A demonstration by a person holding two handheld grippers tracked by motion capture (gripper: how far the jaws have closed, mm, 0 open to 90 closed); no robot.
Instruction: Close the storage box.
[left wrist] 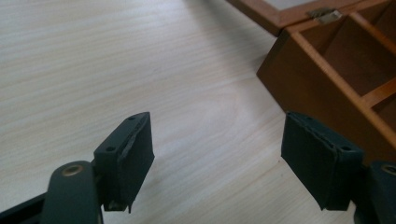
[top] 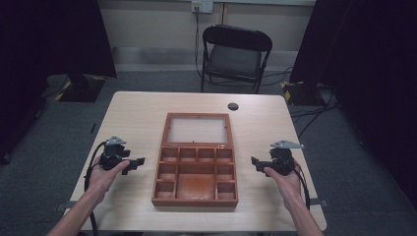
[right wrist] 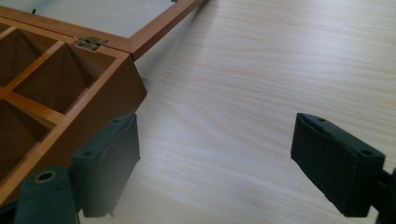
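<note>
Box [top: 195,167] sits open at desk [top: 137,118] centre, lid [top: 198,129] laid flat toward 12 o'clock, compartments look empty. Your left gripper [top: 138,162] at 9 o'clock and right gripper [top: 255,162] at 3 o'clock flank it, both w/ jaws wide apart, holding nothing, close to the side walls but not touching. Judged step: approach, pre-contact; next move prob. needs you to reach toward 12, get under the lid's far edge and swing it over the hinges [right wrist: 91,43] w/o shoving the box.

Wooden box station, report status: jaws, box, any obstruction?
Left gripper and right gripper: jaws open, empty, flanking. Wooden box open, lid laid flat, compartments empty. Nothing in the way.
</note>
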